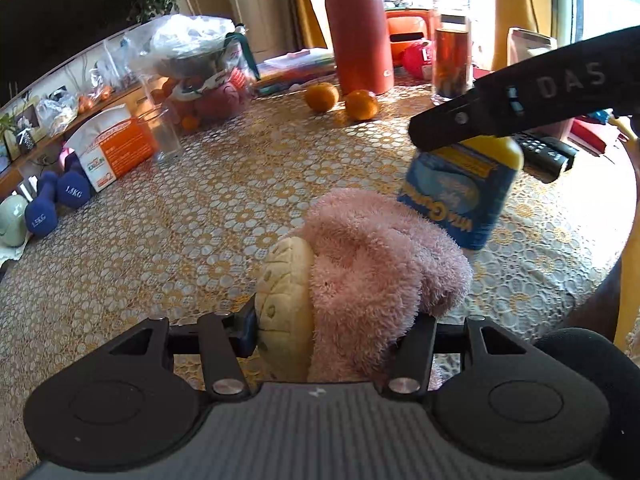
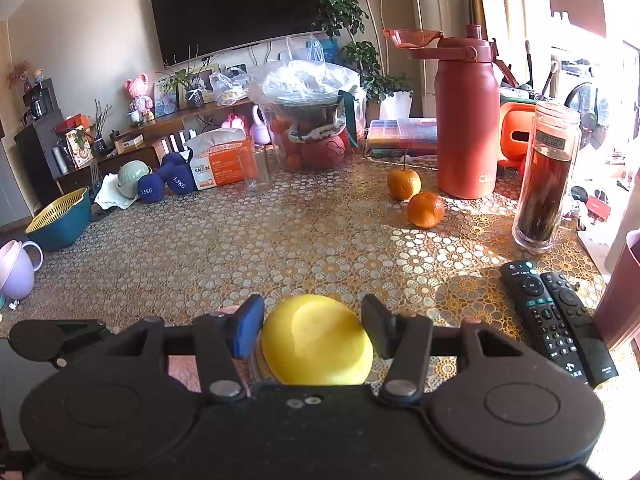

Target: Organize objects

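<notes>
Dumbbells: two blue dumbbells (image 1: 56, 200) marked 1.5KG lie at about 9 o'clock on the table (image 1: 200, 220), at its left edge in the left wrist view.
Tissue pack: an orange and white tissue pack (image 1: 116, 148) sits just beyond the dumbbells, with a clear glass (image 1: 162, 136) beside it.
Left gripper: the left gripper (image 1: 326, 332) is pinching a pink plush toy (image 1: 372, 264) with a cream sole, which fills the gap between both fingers at 6 o'clock.
Oranges: two oranges (image 1: 362, 105) rest near 12 o'clock, just in front of a tall red flask (image 1: 358, 28).
Bottle: a blue bottle with a yellow cap (image 1: 460, 192) stands at roughly 2 o'clock from the plush toy, close beside it, its cap under the other black gripper.
Right gripper: the right gripper (image 2: 312, 328) has its fingers on either side of the yellow cap (image 2: 316, 344); the blue pad seems to touch it on the left, while a thin gap shows on the right, so I cannot tell whether it grips.
Tea jar: a clear jar of dark tea (image 2: 546, 176) stands at 2 o'clock in the right wrist view.
Remotes: two black remotes (image 2: 556, 320) lie side by side at 3 o'clock, near the table's right edge.
</notes>
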Motion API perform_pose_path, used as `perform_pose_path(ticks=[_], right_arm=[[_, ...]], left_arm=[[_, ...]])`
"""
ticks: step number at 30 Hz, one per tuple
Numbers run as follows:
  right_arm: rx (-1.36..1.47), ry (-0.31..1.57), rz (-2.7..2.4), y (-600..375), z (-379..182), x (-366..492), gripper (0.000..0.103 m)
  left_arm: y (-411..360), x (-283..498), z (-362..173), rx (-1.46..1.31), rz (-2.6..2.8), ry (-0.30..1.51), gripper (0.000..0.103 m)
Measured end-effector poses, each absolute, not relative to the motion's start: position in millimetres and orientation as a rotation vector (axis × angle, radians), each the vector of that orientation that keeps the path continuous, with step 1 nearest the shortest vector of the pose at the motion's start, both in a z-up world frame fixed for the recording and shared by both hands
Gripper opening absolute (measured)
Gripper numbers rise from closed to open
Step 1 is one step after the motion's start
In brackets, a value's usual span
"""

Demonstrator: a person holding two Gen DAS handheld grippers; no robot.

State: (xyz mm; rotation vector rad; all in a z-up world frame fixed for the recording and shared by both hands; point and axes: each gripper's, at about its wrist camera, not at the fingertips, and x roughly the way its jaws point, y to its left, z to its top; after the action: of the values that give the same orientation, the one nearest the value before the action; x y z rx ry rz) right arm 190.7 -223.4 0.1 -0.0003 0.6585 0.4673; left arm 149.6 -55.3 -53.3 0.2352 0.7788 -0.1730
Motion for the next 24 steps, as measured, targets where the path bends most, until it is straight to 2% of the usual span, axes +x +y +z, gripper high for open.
perform_pose_path(ticks=[5, 8, 24], right_arm=[[-0.031, 0.682, 0.453, -209, 4, 194, 0.055], [-0.035, 0.715, 0.454, -201, 8, 199, 0.061], [-0.315, 0.758, 0.548, -148, 19, 184, 0.061]], left_arm=[[-24, 147, -51, 0.155, -0.136, 0.813, 0.053], [-15, 139, -47, 0.139, -0.129, 0.805, 0.053], [-4, 97, -32, 0.124, -0.162, 0.722, 0.053]])
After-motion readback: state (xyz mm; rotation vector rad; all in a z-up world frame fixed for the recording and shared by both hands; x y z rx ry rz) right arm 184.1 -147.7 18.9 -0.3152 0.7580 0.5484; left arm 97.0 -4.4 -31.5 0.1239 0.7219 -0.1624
